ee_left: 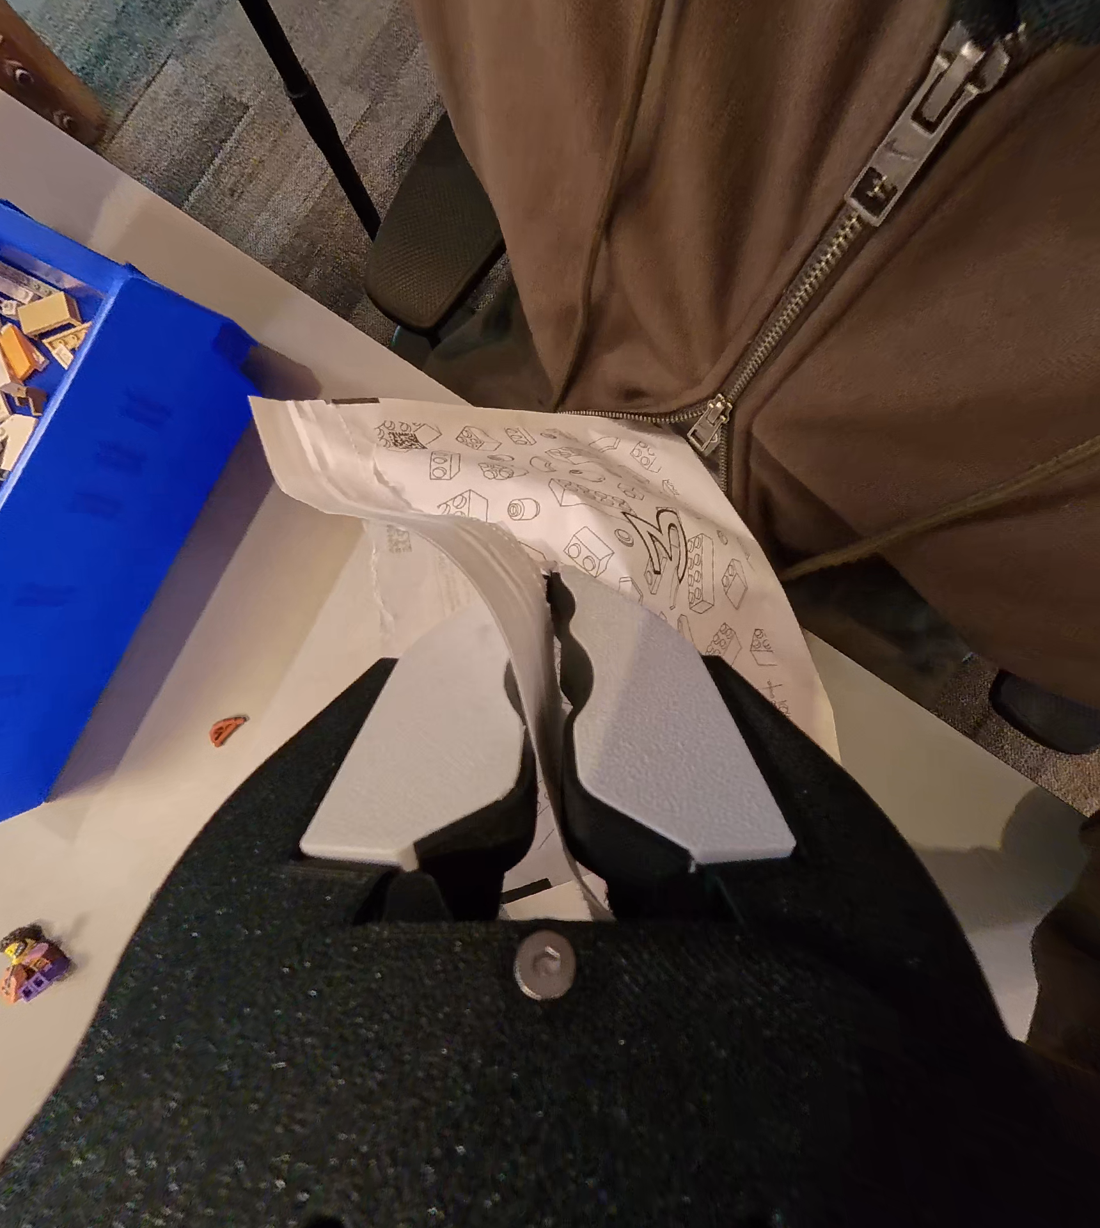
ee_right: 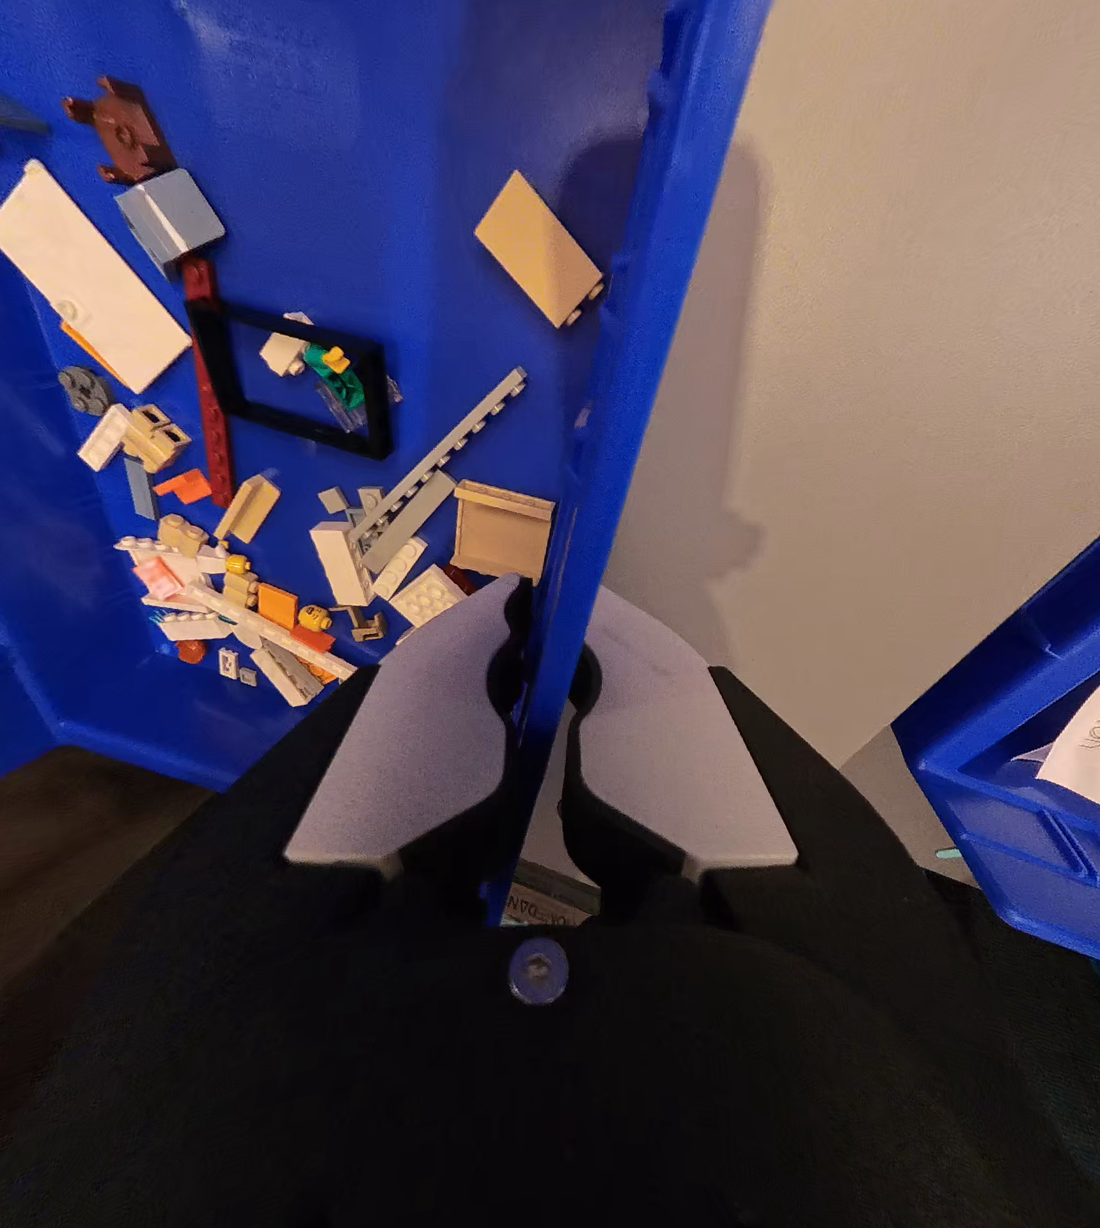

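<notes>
Pinching the torn white paper bag [ee_left: 534,505] printed with brick outlines, the left gripper [ee_left: 550,598] holds it near the table edge; the tear could run further. The right gripper [ee_right: 537,638] clamps the blue bin's wall [ee_right: 607,425], seemingly tilted, so loose toy bricks [ee_right: 361,565] might slide or spill.

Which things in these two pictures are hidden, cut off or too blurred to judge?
- Left wrist view: the lower part of the white paper bag is hidden behind the left gripper, whose jaws are shut on it.
- Left wrist view: the blue bin is cut by the left edge.
- Right wrist view: the right gripper clamps the blue bin wall, which hides one fingertip.
- Right wrist view: a second blue bin is cut by the right edge.
</notes>
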### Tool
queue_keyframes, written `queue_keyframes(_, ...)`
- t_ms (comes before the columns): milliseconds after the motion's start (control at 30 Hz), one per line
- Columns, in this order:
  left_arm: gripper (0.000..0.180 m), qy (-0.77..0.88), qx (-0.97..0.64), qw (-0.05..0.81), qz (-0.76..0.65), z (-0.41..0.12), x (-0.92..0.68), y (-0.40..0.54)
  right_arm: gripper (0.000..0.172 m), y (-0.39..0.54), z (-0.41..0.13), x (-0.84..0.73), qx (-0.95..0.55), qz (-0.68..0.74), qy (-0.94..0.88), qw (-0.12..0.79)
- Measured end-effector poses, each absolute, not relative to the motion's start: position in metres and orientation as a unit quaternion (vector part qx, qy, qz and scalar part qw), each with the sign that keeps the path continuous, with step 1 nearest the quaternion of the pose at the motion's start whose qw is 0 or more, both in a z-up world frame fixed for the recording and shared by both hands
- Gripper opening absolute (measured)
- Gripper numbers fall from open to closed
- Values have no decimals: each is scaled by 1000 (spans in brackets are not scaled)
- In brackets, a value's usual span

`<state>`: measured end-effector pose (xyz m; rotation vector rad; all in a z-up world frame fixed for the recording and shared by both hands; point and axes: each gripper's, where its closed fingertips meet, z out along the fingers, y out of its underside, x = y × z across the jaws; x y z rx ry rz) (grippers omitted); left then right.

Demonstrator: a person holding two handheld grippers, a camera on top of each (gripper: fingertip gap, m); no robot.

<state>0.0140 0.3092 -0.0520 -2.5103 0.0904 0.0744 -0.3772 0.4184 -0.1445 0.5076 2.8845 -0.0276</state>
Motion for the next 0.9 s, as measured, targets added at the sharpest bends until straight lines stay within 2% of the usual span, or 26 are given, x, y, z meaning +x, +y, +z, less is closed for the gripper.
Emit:
queue_keyframes(267, 0, 16, -949, 312, 33, -56, 12, 300, 7, 417, -142, -366, 209, -59, 966, 140)
queue_keyframes(533, 0, 19, -946, 321, 35, -58, 7, 302, 6, 426, -141, -377, 243, -74, 961, 113)
queue_keyframes(900, 0, -1, -949, 314, 40, -65, -5, 298, 6, 397, -144, -380, 271, -98, 949, 127)
